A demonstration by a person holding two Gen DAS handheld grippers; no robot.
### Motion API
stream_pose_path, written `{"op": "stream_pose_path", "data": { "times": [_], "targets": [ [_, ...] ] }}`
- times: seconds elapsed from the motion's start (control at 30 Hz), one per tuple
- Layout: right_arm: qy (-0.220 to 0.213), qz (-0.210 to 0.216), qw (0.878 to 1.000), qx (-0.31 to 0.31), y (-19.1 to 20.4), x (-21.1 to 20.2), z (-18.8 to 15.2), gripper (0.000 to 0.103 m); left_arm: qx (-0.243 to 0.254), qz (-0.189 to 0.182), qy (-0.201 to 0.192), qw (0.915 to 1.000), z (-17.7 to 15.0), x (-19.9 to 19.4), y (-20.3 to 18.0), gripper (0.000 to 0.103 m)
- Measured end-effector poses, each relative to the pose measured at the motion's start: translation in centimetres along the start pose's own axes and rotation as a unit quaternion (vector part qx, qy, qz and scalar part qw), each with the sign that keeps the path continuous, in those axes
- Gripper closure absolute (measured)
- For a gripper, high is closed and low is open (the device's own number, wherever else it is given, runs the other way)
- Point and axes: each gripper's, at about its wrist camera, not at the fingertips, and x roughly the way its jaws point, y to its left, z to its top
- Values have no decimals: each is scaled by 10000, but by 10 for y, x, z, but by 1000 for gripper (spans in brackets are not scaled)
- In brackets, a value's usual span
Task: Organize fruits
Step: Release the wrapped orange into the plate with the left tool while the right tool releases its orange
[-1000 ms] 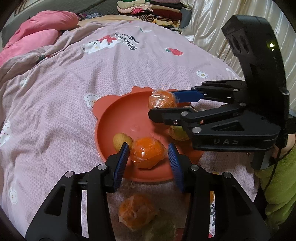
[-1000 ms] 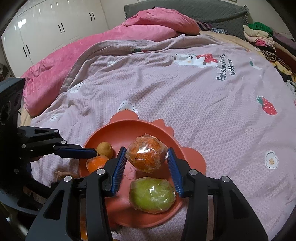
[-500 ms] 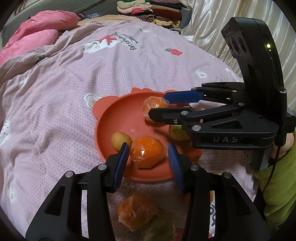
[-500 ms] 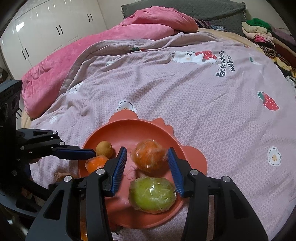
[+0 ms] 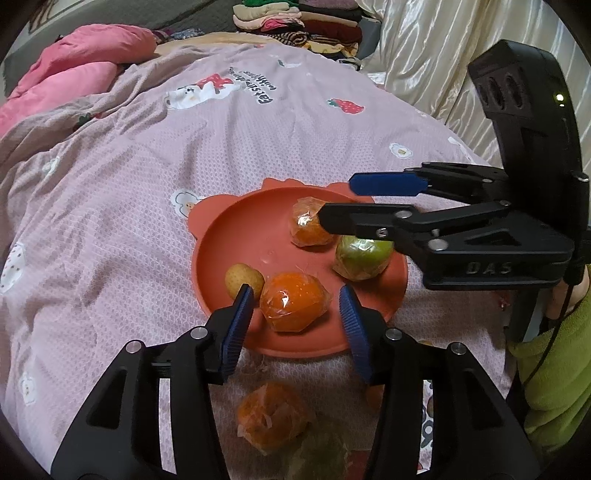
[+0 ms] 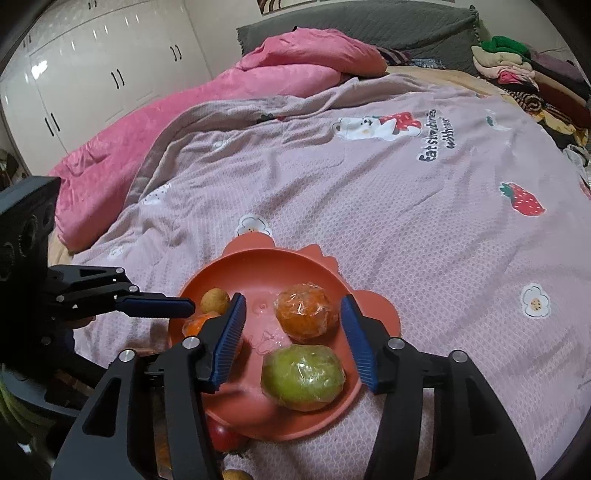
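Observation:
An orange-red plate (image 5: 236, 236) (image 6: 251, 266) lies on the bed. In it lie two wrapped oranges (image 5: 293, 306) (image 5: 308, 227), a wrapped green fruit (image 5: 362, 254) (image 6: 303, 376) and a small yellow-brown fruit (image 5: 242, 278) (image 6: 214, 300). My left gripper (image 5: 295, 325) is open around the near orange without gripping it. My right gripper (image 6: 291, 339) is open and empty above the far orange (image 6: 306, 312); it also shows in the left wrist view (image 5: 351, 203).
A wrapped orange (image 5: 271, 417) and a greenish wrapped fruit (image 5: 321, 454) lie on the blanket before the plate. A red fruit (image 6: 223, 435) lies under the right gripper. Pink quilt (image 6: 221, 96) behind, folded clothes (image 5: 295, 18) at the back, curtain (image 5: 443, 55) at right.
My right gripper has let go of the wrapped orange, which now lies in the plate, and has opened wider and drawn back. The left gripper has stayed open around the near orange.

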Motion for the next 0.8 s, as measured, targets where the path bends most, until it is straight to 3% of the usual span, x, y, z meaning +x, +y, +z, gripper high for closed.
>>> {"op": "stream_pose_path", "data": {
  "times": [0.33, 0.8],
  "targets": [
    [-338, -34, 9994, 90, 1, -25, -6, 37, -52, 27, -154, 9999, 1, -13, 3, 55],
    [-600, -124, 9980, 133, 3, -48, -11, 26, -107, 127, -408, 9990, 5, -31, 5, 37]
  ]
}}
